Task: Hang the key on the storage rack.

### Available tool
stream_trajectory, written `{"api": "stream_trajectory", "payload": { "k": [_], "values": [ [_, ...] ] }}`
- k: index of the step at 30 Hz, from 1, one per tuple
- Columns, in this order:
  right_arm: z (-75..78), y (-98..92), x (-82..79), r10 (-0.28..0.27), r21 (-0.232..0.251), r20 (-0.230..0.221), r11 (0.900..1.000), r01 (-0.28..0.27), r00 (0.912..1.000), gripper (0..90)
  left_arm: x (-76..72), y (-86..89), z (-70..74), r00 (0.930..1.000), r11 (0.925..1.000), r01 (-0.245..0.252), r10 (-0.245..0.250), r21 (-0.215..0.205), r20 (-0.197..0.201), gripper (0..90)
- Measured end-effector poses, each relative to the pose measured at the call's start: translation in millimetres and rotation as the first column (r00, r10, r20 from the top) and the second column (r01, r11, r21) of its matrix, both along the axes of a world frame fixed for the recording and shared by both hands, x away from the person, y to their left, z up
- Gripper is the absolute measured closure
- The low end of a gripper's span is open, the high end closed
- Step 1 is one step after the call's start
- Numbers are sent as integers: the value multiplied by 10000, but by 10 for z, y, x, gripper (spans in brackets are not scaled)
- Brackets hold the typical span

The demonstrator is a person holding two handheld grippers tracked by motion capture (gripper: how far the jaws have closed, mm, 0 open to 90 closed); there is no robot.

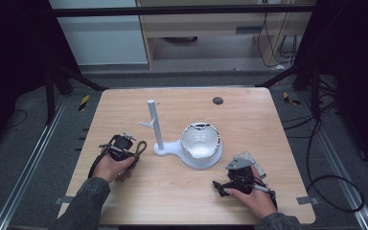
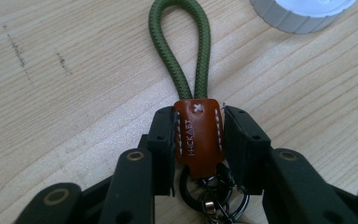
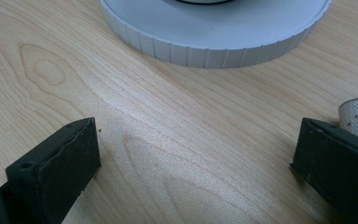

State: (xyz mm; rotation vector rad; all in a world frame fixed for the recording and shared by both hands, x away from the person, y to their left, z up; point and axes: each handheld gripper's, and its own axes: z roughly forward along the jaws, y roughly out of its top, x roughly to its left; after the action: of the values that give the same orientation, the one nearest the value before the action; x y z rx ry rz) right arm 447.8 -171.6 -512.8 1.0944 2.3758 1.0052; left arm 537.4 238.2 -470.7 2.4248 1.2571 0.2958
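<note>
A: Keychain [image 2: 196,135] location? Left gripper [image 2: 198,140] condition?
B: Flat on table [image 1: 182,191], left of white stand [image 1: 159,143]; clamped at brown leather tab, green loop pointing toward stand base. Left hand [image 1: 109,167] low, level.
A: Right gripper [image 3: 196,154]?
B: Jaws wide, nothing between; right of stand, beside bowl [image 1: 200,140]. Key rings partly hidden.

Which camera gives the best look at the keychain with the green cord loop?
The left gripper view: the keychain sits close up, its brown leather tab clamped by the left gripper. In the high view it is small.
</note>
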Motion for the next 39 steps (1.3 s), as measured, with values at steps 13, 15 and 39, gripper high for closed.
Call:
{"api": "stream_trajectory", "payload": {
  "k": [13,15,39],
  "values": [
    [-2,-1,-1,22,9,12,10000,-22,10000,4,-169,86,154,9973,9989,217,-187,-425,714,659],
    [-2,-1,-1,22,10,13,10000,-22,10000,4,-242,99,204,9942,9980,365,-311,-511,1028,659],
    [0,1,1,12,6,-32,10000,-12,10000,2,-883,-31,625,9309,9659,1778,-1030,-1884,3506,660]
  ]
}}
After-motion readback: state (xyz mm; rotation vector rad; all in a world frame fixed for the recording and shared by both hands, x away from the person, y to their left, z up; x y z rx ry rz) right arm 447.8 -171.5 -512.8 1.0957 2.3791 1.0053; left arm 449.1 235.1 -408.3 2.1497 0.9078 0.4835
